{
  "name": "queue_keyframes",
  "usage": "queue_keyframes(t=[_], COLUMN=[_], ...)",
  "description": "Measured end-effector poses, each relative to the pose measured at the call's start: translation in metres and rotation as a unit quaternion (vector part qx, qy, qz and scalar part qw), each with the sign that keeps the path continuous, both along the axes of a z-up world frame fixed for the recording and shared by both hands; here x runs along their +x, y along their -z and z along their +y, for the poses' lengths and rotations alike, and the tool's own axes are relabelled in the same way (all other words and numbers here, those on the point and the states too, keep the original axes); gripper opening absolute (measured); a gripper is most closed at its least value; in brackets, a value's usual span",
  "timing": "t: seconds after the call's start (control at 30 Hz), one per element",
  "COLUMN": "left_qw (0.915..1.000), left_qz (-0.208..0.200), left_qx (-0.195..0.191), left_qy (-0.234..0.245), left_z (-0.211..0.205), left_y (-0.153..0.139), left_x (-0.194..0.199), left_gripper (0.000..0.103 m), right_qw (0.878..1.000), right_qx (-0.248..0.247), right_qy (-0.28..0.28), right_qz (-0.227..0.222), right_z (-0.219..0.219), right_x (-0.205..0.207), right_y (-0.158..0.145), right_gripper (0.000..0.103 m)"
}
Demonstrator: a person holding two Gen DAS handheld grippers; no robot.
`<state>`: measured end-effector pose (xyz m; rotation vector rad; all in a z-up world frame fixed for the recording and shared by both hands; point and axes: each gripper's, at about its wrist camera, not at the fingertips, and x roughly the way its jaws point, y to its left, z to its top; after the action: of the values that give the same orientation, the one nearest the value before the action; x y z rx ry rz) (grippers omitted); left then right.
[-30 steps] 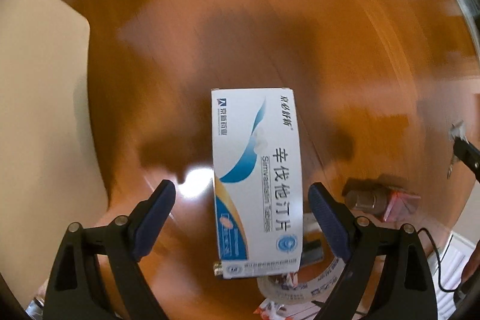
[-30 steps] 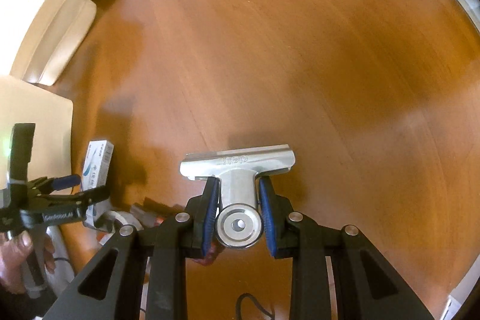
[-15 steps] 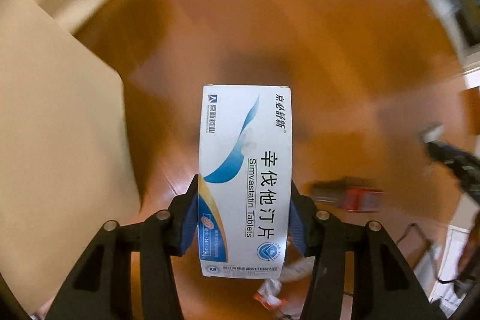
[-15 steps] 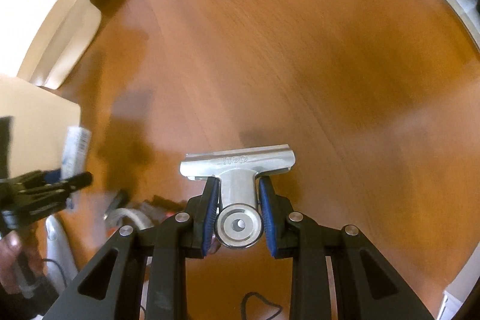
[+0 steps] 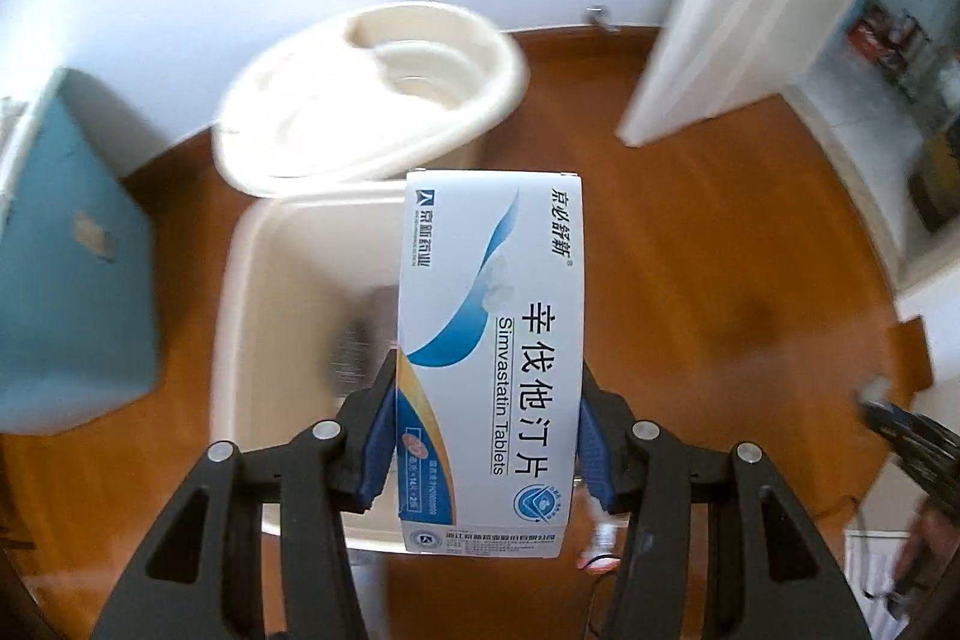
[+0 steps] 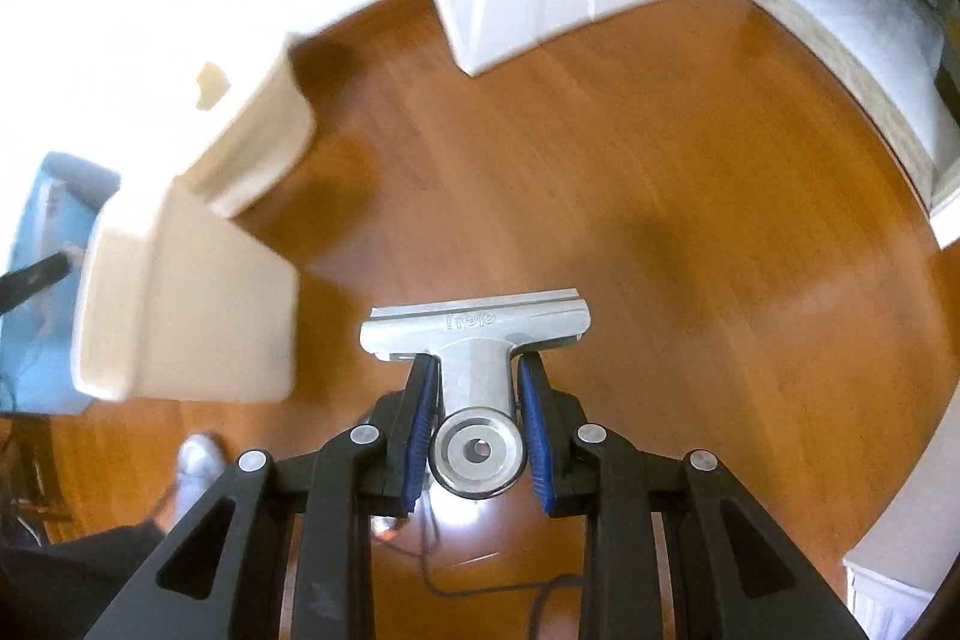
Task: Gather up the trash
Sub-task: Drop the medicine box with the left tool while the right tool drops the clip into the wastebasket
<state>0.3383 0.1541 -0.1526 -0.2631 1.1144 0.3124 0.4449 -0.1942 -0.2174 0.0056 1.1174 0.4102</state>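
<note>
Now my left tool (image 5: 487,451) clamps the Simvastatin tablet box (image 5: 489,340), lifted over the open bin (image 5: 288,292); right tool (image 6: 477,415) grips the metal clip (image 6: 477,340).

Ahead of my left gripper (image 5: 487,436) the open cream bin (image 5: 240,316) and its raised lid (image 5: 366,100) block; bare wood floor (image 6: 690,220) lies open rightward.

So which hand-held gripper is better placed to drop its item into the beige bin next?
Probably left: its hand-held gripper holds the tablet box directly over the open beige bin. The right, clamping the metal clip, is beside it, above floor.
</note>
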Motion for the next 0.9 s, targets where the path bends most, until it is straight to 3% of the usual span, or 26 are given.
queue_keyframes(t=[0.13, 0.23, 0.33, 0.53, 0.73, 0.9], left_qw=[0.9994, 0.9992, 0.9996, 0.9996, 0.9966, 0.9925], left_qz=[0.015, 0.026, 0.028, 0.01, -0.023, -0.043], left_qx=[-0.016, -0.026, -0.01, 0.027, 0.079, 0.114], left_qy=[-0.026, -0.017, -0.003, -0.002, -0.007, 0.004], left_z=[0.03, 0.034, 0.035, 0.051, 0.065, 0.075], left_y=[0.016, 0.03, 0.027, 0.005, -0.036, -0.058], left_x=[-0.025, -0.01, -0.002, -0.014, -0.044, -0.072], left_gripper=[0.05, 0.056, 0.075, 0.076, 0.076, 0.077], right_qw=[1.0, 0.999, 0.999, 0.999, 0.995, 0.99], right_qx=[0.022, 0.028, 0.02, 0.017, 0.033, 0.075], right_qy=[-0.01, -0.016, -0.026, -0.044, -0.088, -0.117], right_qz=[-0.008, -0.005, -0.008, -0.016, -0.036, -0.018], right_z=[0.007, 0.013, 0.024, 0.062, 0.146, 0.242], right_x=[-0.036, -0.06, -0.072, -0.087, -0.088, -0.078], right_y=[-0.031, -0.043, -0.052, -0.067, -0.093, -0.095], right_gripper=[0.029, 0.029, 0.029, 0.029, 0.029, 0.029])
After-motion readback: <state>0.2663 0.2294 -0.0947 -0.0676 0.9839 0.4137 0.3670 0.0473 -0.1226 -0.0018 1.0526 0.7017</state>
